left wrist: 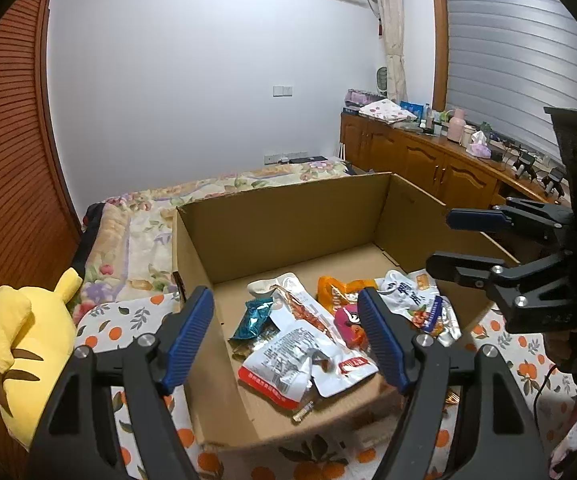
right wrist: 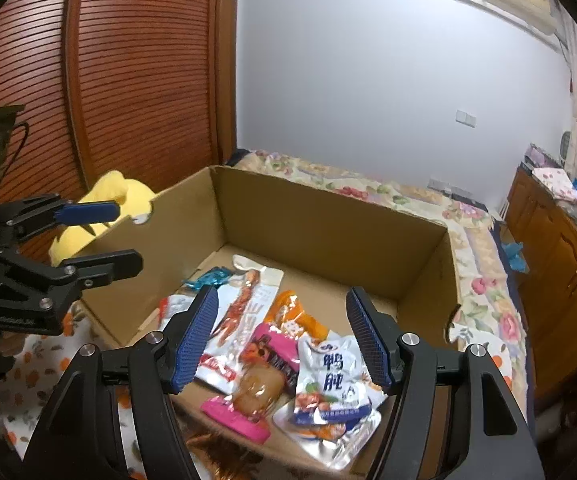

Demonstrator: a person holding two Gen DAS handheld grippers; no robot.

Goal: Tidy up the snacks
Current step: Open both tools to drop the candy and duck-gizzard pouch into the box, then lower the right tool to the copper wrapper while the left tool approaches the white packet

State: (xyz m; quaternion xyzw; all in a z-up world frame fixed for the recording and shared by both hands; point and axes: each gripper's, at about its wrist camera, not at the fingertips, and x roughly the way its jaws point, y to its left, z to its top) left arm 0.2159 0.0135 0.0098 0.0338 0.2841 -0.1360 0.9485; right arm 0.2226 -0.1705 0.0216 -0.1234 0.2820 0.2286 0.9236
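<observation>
Inside cardboard box (left wrist: 288, 220), snack packets (right wrist: 288, 344) lie heaped near front wall. Left gripper (left wrist: 288, 336) and right gripper (right wrist: 284, 332) both agape, empty, hovering above. Advice: pinch one packet edge, lift clear.

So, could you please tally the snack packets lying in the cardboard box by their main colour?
White: 3, the long packet, the red-edged packet and the blue-printed packet
Teal packet: 1
Orange packet: 1
Pink packet: 1
Total: 6, all inside the cardboard box
</observation>
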